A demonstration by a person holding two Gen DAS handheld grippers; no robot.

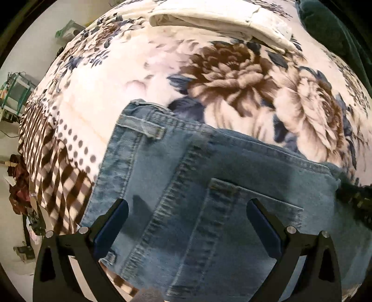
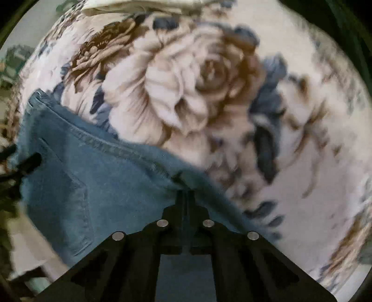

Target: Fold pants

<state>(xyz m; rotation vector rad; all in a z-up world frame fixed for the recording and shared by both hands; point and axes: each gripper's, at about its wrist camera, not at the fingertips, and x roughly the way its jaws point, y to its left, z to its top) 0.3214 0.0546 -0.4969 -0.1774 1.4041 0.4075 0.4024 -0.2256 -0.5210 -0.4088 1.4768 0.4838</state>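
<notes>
Blue denim jeans lie on a floral blanket, seat side up, with the waistband, a belt loop and a back pocket showing. My left gripper is open, its two fingers spread just above the seat of the jeans. In the right wrist view the jeans fill the lower left. My right gripper is shut on the jeans' edge, pinching the denim at the right side of the garment. The left gripper's dark body shows at the far left of that view.
A folded cream garment lies on the blanket at the far side; it also shows in the right wrist view. A dark green cushion sits at the back right. The bed's left edge drops to a floor with clutter.
</notes>
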